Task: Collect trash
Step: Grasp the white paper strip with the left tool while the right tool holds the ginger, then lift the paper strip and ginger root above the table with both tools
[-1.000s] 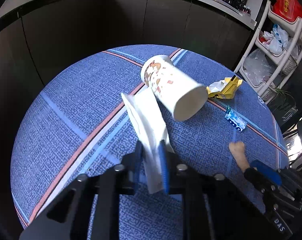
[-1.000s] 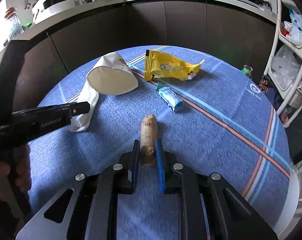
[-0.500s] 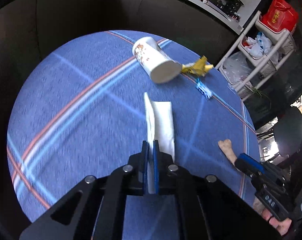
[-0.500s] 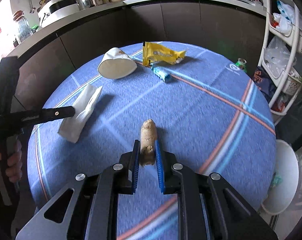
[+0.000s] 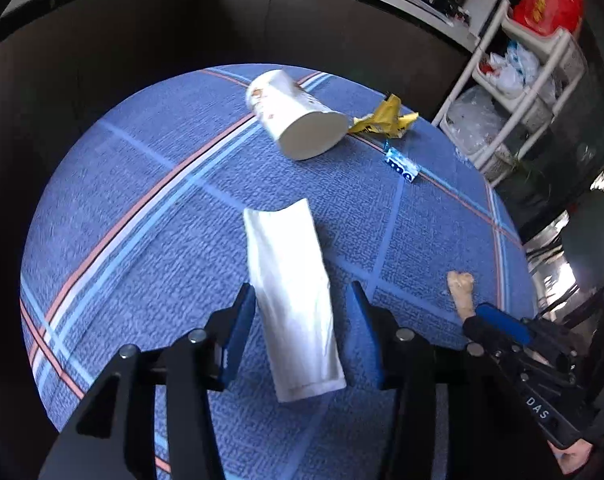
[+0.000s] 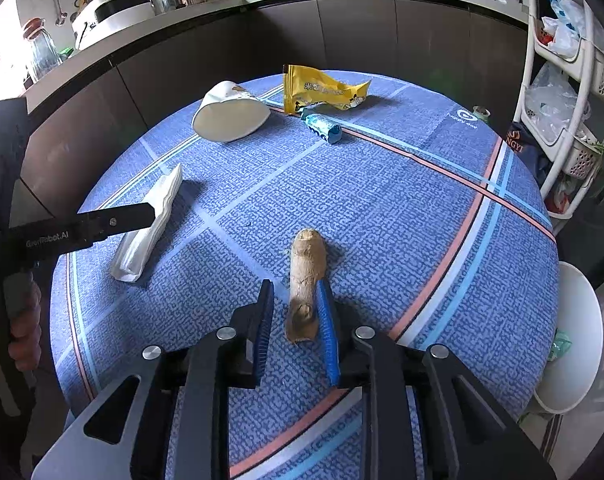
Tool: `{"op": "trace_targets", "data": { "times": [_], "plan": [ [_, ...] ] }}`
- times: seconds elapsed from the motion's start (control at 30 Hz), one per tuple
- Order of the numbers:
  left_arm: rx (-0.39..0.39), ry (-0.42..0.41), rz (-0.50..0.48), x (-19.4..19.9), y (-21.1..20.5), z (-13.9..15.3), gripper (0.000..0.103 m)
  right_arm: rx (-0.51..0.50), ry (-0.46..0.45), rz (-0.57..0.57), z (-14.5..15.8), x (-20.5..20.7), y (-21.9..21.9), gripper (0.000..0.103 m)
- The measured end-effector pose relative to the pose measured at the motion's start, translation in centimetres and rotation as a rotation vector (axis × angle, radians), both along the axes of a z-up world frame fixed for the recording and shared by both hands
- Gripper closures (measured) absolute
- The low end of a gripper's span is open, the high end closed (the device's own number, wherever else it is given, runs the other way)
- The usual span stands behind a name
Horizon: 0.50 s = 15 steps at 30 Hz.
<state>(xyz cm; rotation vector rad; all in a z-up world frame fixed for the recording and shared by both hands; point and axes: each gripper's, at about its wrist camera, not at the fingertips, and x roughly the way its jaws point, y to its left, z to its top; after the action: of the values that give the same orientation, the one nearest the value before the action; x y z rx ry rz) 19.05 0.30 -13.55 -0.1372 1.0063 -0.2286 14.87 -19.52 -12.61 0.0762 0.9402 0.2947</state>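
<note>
A folded white tissue (image 5: 292,300) lies on the blue table between the open jaws of my left gripper (image 5: 300,304); it also shows in the right wrist view (image 6: 150,228). My right gripper (image 6: 296,300) is open around a brown ginger root (image 6: 305,280), which rests on the table against the right finger; the root also shows in the left wrist view (image 5: 461,292). A white paper cup (image 5: 298,120) lies on its side at the far side, next to a yellow wrapper (image 5: 385,122) and a small blue wrapper (image 5: 399,164).
The round table (image 6: 421,208) has a blue cloth with striped lines. A dark counter curves behind it. A white shelf rack (image 6: 573,80) with bags stands at the right. A white stool (image 6: 573,340) sits beside the table's right edge.
Both grippers have opened. The tissue has dropped from my left gripper onto the table, and the ginger root now lies loose on the table between my right fingers.
</note>
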Motion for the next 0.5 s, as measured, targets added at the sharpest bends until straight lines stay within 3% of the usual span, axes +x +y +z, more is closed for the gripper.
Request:
{"op": "trace_targets", "data": {
  "times": [0.13, 0.27, 0.33, 0.5],
  "plan": [
    [0.065, 0.0, -0.012, 0.4, -1.0, -0.8, 0.055, -0.015, -0.007, 0.003, -0.2, 0.2, 0.2, 0.082],
    [0.126, -0.015, -0.009, 0.5, -1.2, -0.8, 0.077, -0.062, -0.03, 0.014, -0.3, 0.0, 0.6, 0.087],
    [0.117, -0.025, -0.019, 0.3, -1.1, -0.6, 0.094, -0.04, -0.027, 0.012, -0.2, 0.1, 0.3, 0.088],
    [0.058, -0.024, -0.019, -0.6, -0.9, 0.5, 0.097, 0.018, -0.055, -0.005, 1.1, -0.8, -0.8, 0.092]
  ]
}}
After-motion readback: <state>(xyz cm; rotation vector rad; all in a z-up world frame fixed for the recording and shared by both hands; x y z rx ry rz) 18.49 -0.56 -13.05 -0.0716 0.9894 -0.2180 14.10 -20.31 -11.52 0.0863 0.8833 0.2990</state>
